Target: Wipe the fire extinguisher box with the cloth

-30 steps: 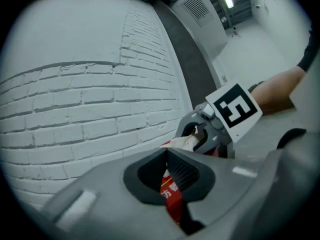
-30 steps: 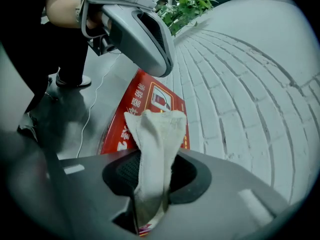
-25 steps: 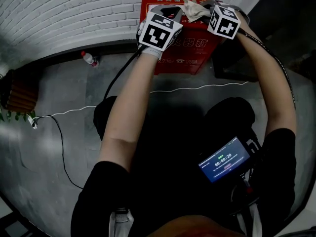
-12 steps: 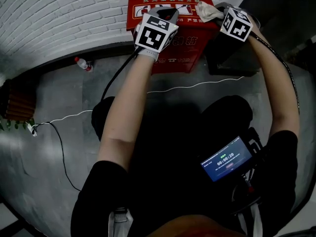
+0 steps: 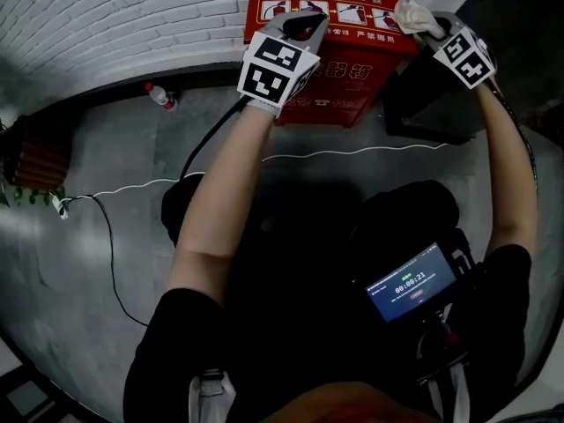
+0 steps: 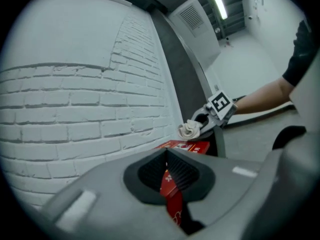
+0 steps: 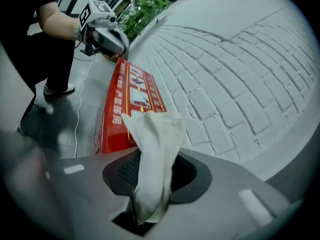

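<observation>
The red fire extinguisher box point(image 5: 339, 60) stands on the floor against a white brick wall point(image 5: 123, 16). My right gripper point(image 5: 429, 26) is shut on a crumpled off-white cloth point(image 5: 412, 14) at the right end of the box's top. In the right gripper view the cloth point(image 7: 152, 144) hangs out of my right gripper point(image 7: 150, 184), above the box's top point(image 7: 127, 101). My left gripper point(image 5: 308, 23) sits over the box's top front edge, left of middle. Its jaws look shut in the left gripper view point(image 6: 166, 156), with only red box showing behind them.
A dark cabinet point(image 5: 423, 104) stands right beside the box. A plastic bottle point(image 5: 160, 100) lies by the wall at left. A white cable point(image 5: 352, 154) runs across the grey floor. A plant and a brown object point(image 5: 35, 161) sit far left.
My right gripper has carried the cloth rightward along the box's top, from near the middle to its right end. The left gripper has stayed at the box's top edge.
</observation>
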A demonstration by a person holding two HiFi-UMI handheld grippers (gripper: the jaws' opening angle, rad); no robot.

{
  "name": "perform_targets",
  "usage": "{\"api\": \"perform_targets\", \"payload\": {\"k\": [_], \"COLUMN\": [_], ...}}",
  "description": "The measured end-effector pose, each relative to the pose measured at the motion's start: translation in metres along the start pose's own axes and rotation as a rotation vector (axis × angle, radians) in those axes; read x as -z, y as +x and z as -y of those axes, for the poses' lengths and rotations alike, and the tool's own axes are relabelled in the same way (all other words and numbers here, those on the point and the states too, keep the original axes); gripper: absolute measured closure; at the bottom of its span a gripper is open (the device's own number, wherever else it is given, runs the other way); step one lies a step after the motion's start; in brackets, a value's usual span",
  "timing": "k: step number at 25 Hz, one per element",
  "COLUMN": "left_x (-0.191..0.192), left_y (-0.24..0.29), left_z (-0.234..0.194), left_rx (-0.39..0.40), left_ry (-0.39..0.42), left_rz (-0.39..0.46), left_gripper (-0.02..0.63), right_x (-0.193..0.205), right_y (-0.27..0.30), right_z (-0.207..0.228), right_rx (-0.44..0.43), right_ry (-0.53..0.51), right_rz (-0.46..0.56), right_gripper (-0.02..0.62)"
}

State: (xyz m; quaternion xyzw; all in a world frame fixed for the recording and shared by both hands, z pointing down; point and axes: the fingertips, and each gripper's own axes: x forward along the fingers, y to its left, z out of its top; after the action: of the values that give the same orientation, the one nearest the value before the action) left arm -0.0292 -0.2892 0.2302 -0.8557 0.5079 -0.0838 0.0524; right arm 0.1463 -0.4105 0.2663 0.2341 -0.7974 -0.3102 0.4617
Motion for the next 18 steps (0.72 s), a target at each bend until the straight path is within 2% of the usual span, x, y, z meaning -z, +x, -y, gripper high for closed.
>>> {"api": "perform_targets", "payload": {"k": [3, 5, 7, 9, 14, 16, 18], "left_x": [-0.006, -0.012, -0.018, -0.018, -0.012, -0.012, -0.012], "left_y": [-0.013, -0.024, -0.030, -0.029, -0.031, -0.036, -0.041], "left_z": [-0.007, -0.013, -0.016, -0.015, -0.012, -0.014, -0.011], "left_rx": [-0.045, -0.081, -0.102, -0.105, -0.122, -0.141, -0.139], "left_ry": [-0.006, -0.033, -0.064, -0.071, -0.055, -0.089, -0.138], "left_rz": [0.046, 0.081, 0.110, 0.122, 0.148, 0.177, 0.198], "left_gripper": [0.603, 0.603, 0.603, 0.603, 0.603, 0.603, 0.603], "right_x": [-0.052, -0.092, -0.129, -0.158, -0.191, -0.196, -0.195], "right_y": [-0.006, -0.014, -0.023, -0.028, -0.041, -0.051, -0.063], "right_z": [-0.006, -0.018, -0.028, -0.035, -0.047, -0.056, -0.067], "right_rx": [0.034, 0.038, 0.040, 0.031, -0.048, -0.081, -0.090], "right_ry": [0.002, -0.014, 0.018, 0.122, 0.512, 0.634, 0.708], "right_rz": [0.117, 0.182, 0.269, 0.388, 0.690, 0.775, 0.830], "right_gripper": [0.472, 0.472, 0.471, 0.468, 0.462, 0.461, 0.460]}}
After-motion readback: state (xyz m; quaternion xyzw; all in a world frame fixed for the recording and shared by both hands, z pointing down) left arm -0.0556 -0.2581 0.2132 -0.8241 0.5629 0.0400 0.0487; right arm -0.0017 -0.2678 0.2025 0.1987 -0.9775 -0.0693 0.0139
